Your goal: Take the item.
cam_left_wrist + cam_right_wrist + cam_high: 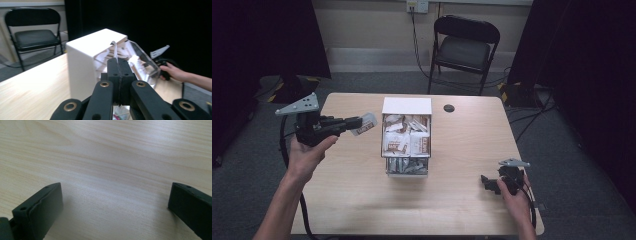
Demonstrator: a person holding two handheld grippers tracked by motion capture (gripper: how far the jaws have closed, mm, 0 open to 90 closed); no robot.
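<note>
High view puts a white box [406, 106] with a clear front bin at the centre of the frame, on a pale wooden table [462, 150]. We count 2 tiers inside it, both packed with small brown-and-white packets [406, 141]; their printing is too small for us to read. At centre left, the left gripper [357, 123] pinches 1 such packet [366, 123], held above the table just beside the box. Left gripper view shows the jaws pressed together on the packet's thin edge [115, 50]. At lower right, the right gripper [486, 183] rests near the table edge; right gripper view shows its jaws spread wide over bare wood.
</note>
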